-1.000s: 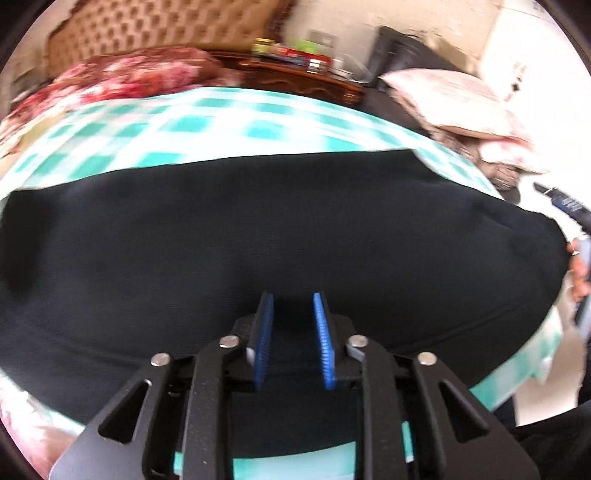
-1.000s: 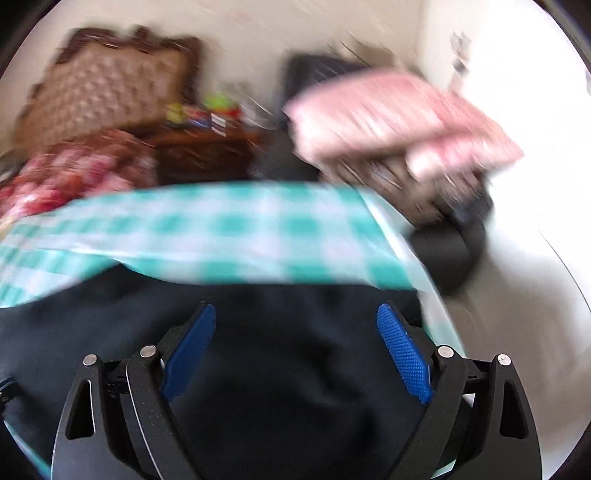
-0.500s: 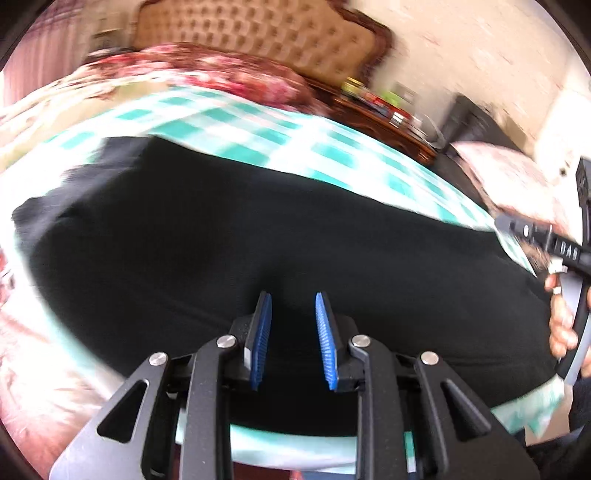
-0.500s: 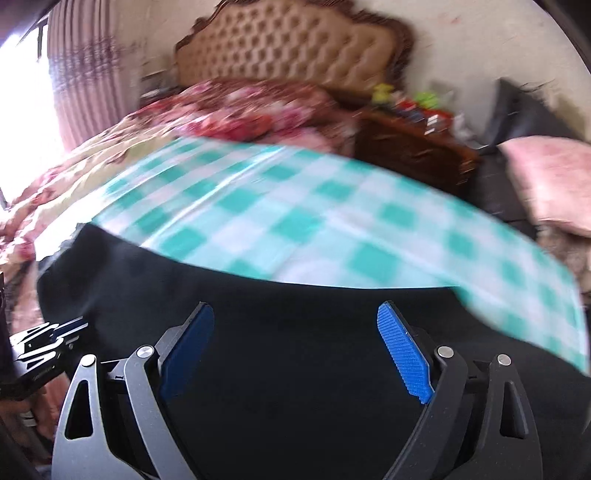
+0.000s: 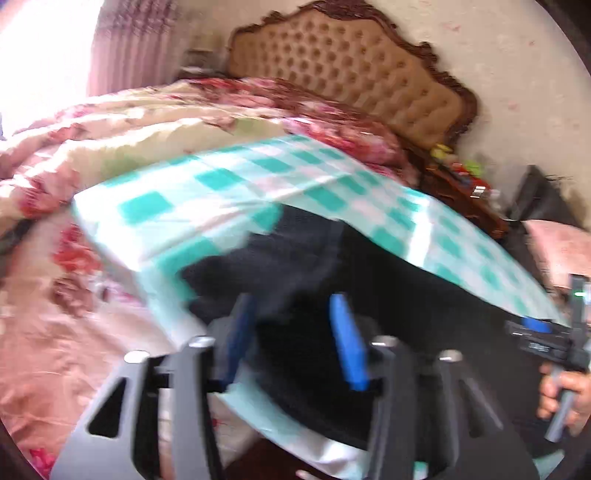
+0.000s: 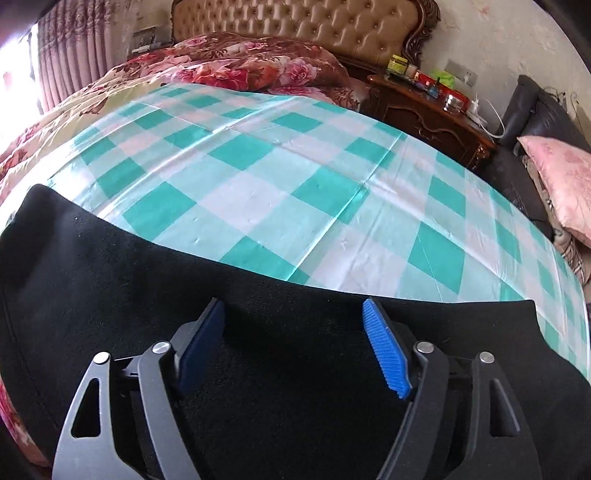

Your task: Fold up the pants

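Black pants [image 6: 110, 277] lie flat along the near side of a green-and-white checked cloth [image 6: 295, 166] on a bed. My right gripper [image 6: 293, 332] hovers over the pants' far edge; its jaws stand wide and are closing, with fabric below them and nothing pinched. In the blurred left wrist view my left gripper [image 5: 293, 332] is over the left end of the pants [image 5: 424, 295], near the cloth's [image 5: 221, 192] corner. Its jaws are opening, and the pads do not press on the cloth. A hand [image 5: 561, 391] holds the right gripper [image 5: 543, 332] at the far right.
A floral quilt [image 5: 74, 147] is bunched to the left and behind the cloth. A tufted headboard [image 6: 295, 22] stands at the back. A wooden nightstand [image 6: 424, 107] with small jars and a pink pillow [image 6: 561, 166] are at the right.
The left gripper has swung leftward to the end of the pants and its jaws have widened. The right gripper has turned left, dropped closer to the pants, and narrowed slightly.
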The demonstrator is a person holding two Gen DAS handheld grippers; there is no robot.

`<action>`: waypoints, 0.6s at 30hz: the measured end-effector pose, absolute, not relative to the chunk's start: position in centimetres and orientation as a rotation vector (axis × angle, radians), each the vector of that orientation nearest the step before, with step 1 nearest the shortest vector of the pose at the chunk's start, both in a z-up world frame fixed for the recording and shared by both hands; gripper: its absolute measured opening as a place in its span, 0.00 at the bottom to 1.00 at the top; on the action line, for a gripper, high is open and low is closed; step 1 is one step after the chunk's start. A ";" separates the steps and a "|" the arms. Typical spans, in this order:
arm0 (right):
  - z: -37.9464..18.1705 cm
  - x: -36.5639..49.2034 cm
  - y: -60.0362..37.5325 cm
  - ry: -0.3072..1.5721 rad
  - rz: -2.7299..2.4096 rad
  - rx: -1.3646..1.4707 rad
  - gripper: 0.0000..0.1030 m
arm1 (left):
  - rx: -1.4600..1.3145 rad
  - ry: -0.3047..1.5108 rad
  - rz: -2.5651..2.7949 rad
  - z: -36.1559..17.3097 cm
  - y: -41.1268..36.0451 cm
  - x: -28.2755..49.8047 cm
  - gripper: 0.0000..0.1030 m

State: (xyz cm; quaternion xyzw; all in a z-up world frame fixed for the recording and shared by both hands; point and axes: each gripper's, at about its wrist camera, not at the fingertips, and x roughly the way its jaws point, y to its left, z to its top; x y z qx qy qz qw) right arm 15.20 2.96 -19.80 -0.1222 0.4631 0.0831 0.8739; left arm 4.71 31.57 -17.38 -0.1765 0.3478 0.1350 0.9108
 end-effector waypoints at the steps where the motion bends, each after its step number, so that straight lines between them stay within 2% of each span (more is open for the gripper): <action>1: -19.8 15.3 2.8 0.970 0.169 -0.253 0.81 | -0.367 0.732 0.317 -17.6 32.1 4.8 0.50; 3: -19.9 15.8 2.6 0.978 0.168 -0.247 0.83 | -0.462 0.768 0.393 -18.6 34.4 4.2 0.61; 6: -18.5 15.0 2.6 0.951 0.162 -0.205 0.83 | -0.548 0.749 0.463 -18.5 37.0 2.2 0.59; 8: -17.1 13.8 3.2 0.908 0.243 -0.153 0.83 | -0.574 0.711 0.470 -17.8 38.3 1.0 0.57; 10: -16.1 12.1 4.6 0.880 0.315 -0.155 0.83 | -0.629 0.670 0.409 -17.3 38.8 0.4 0.42; 13: -16.0 10.5 6.6 0.881 0.389 -0.170 0.83 | -0.743 0.653 0.296 -17.4 39.1 0.8 0.41; 18: -17.1 8.9 9.1 0.895 0.425 -0.244 0.83 | -0.890 0.727 0.236 -19.3 38.9 1.9 0.41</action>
